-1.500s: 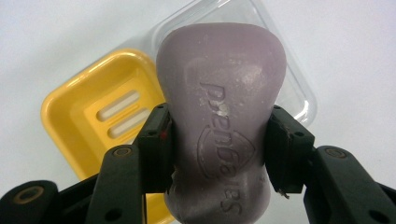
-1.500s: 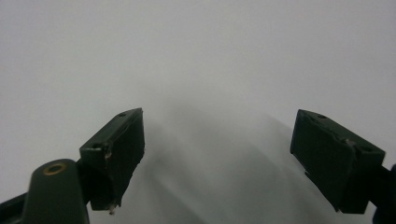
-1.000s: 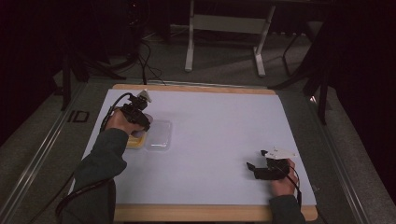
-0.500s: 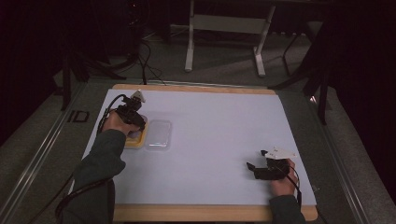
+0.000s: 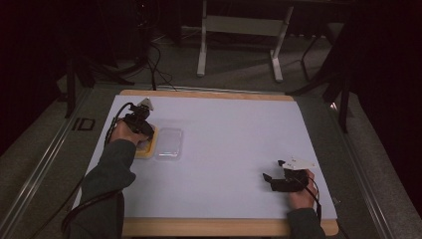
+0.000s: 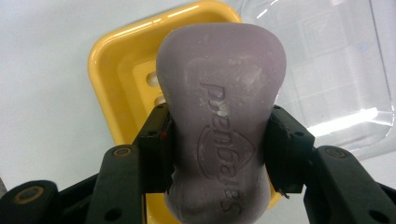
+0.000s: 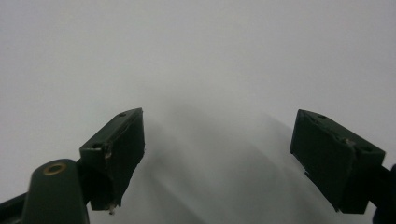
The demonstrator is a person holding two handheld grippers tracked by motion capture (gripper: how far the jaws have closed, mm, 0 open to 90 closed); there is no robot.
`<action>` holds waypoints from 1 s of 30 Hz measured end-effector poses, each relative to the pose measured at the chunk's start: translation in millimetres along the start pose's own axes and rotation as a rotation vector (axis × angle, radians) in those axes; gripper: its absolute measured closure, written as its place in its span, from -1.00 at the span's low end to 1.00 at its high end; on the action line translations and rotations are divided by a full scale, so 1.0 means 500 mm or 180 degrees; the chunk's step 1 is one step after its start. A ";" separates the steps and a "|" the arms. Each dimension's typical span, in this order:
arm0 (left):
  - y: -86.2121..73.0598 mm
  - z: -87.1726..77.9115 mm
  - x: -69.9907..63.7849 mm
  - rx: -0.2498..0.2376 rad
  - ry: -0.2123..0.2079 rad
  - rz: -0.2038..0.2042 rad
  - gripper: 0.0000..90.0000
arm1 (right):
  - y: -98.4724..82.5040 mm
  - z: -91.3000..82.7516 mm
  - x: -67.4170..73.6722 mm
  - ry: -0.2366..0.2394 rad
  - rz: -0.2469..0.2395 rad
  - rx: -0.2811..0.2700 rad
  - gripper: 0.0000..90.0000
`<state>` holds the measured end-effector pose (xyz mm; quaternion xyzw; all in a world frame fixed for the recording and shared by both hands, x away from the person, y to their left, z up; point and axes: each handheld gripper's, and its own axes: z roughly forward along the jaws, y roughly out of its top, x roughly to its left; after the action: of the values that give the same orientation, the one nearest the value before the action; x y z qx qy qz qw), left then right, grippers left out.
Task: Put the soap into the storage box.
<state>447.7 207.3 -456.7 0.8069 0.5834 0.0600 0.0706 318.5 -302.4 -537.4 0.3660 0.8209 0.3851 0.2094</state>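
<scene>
While clamped, soap bar (image 6: 219,116) between left fingers (image 6: 156,149).

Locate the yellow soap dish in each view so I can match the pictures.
High view: the yellow soap dish lies at the table's left, under the left hand-held gripper.
Left gripper view: upper left of centre, behind the purple soap bar clamped in the jaws.
Right gripper view: not in it.
Shared landmark: the clear lid beside the dish.

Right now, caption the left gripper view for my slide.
Left tool clamps a purple soap bar above a yellow soap dish, clear lid alongside.
</scene>
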 end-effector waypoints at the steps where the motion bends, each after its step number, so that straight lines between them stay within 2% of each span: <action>1: 0.000 0.001 0.000 -0.0004 -0.0001 -0.0010 0.11 | 0.000 0.000 0.000 0.0001 0.0001 0.0000 -0.61; 9: -0.004 0.016 0.007 0.0018 0.0039 -0.0133 0.11 | 0.000 0.000 0.000 0.0001 -0.0001 0.0001 -0.61; 12: -0.006 0.022 0.010 0.0026 0.0006 -0.0173 0.11 | 0.000 0.000 0.000 0.0000 -0.0002 0.0002 -0.61; 22: -0.006 0.038 0.014 0.0085 0.0079 -0.0212 0.11 | 0.000 0.000 0.000 0.0001 0.0003 0.0005 -0.61; 30: -0.008 0.055 0.016 0.0094 0.0053 -0.0276 0.11 | 0.000 0.000 0.000 0.0003 -0.0003 0.0003 -0.61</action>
<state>451.6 215.0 -484.3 0.7813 0.6192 0.0550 0.0563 318.5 -302.1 -537.4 0.3655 0.8214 0.3848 0.2090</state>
